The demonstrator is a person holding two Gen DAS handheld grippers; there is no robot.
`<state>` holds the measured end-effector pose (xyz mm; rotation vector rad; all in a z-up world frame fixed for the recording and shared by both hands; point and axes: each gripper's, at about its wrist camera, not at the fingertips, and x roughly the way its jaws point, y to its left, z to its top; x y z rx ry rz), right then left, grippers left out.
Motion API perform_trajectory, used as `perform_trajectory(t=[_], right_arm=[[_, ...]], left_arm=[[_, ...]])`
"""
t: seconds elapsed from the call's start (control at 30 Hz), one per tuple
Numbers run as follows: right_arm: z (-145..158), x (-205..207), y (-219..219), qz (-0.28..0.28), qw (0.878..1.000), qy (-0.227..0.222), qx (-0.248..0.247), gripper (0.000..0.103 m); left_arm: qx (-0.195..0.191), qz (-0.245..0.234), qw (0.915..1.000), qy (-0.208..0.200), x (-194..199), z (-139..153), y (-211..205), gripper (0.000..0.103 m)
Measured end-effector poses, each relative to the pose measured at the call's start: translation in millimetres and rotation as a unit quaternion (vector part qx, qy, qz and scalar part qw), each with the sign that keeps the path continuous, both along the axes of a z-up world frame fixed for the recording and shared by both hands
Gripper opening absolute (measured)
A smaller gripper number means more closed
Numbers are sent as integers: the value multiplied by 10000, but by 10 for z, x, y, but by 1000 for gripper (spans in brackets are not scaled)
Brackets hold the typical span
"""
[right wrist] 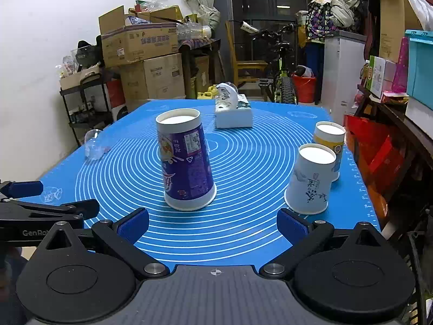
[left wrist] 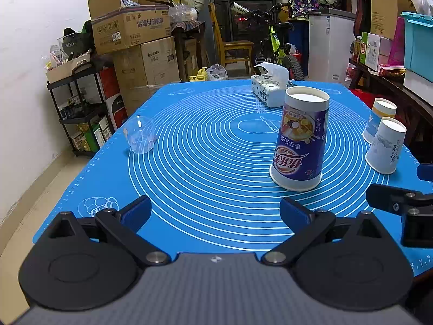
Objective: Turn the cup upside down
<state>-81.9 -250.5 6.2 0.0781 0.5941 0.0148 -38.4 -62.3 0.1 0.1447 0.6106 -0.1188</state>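
The purple cup [left wrist: 300, 140] stood mouth-down right of centre in the left wrist frame, printed label inverted, so the flip looked already made! Both claws hung back empty, left claw [left wrist: 215, 211] spread wide, right claw [right wrist: 213, 223] just as wide, probably clear of the cup to let it stand alone. Two white paper cups [right wrist: 311, 178] sat inverted at centre right of the right wrist frame. A blue ringed mat [left wrist: 203, 162] covered the bench; stacked cardboard boxes [left wrist: 135, 40] crowded the upper left.
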Motion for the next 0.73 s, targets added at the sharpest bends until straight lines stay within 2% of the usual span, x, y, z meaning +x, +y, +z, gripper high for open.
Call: perform_trajectory(t=[0.73], right_arm=[[-17,25,-6,28,10000,64,-28,100]], left_arm=[[14,-14,10000,17,14,-10,-8,100]])
